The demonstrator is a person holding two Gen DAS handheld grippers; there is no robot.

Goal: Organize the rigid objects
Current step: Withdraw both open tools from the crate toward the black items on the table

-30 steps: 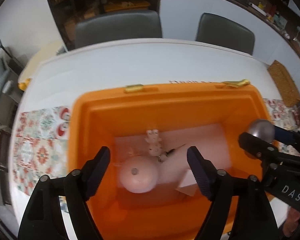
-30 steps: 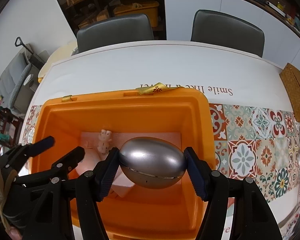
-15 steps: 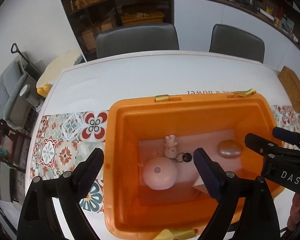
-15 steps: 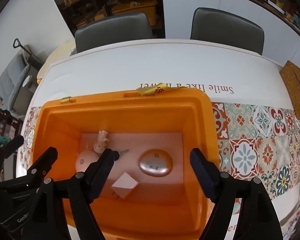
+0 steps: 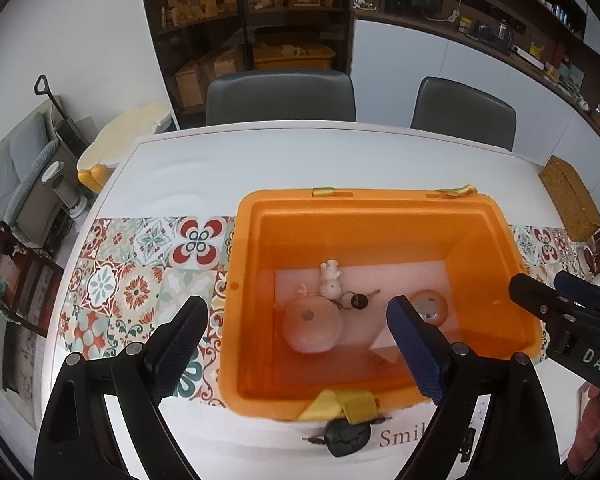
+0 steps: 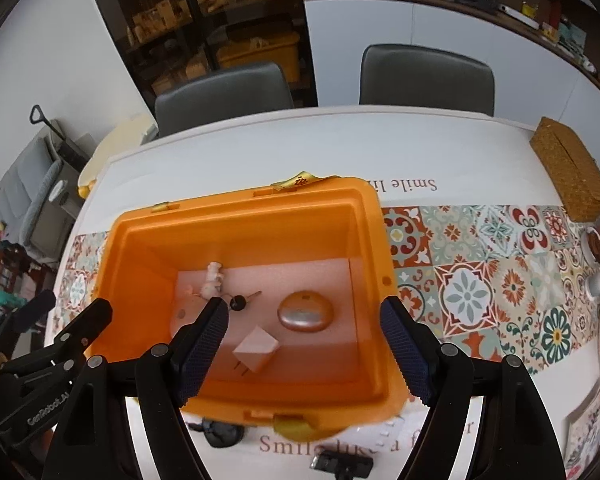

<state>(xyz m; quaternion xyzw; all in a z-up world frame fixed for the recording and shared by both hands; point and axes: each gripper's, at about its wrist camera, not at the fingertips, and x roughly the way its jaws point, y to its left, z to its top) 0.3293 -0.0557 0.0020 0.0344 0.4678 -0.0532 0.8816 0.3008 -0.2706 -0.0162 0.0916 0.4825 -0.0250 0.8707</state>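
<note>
**Both tongs empty over bin; leftovers sat near table edge**

Left tongs (image 5: 296, 342) and right tongs (image 6: 302, 342) had just been opening; both gaped, nothing between them. Smooth metallic egg (image 6: 305, 312) lay in the glossy orange bin (image 6: 236, 210), beside a white angular plug (image 6: 257, 347), round pink toy (image 5: 312, 326) and ceramic figurine (image 5: 330, 280). Risk, my read: the black key fob (image 5: 346, 438) outside, close under the bin wall on the table (image 5: 228, 164), could get knocked off during the next reach.
</note>
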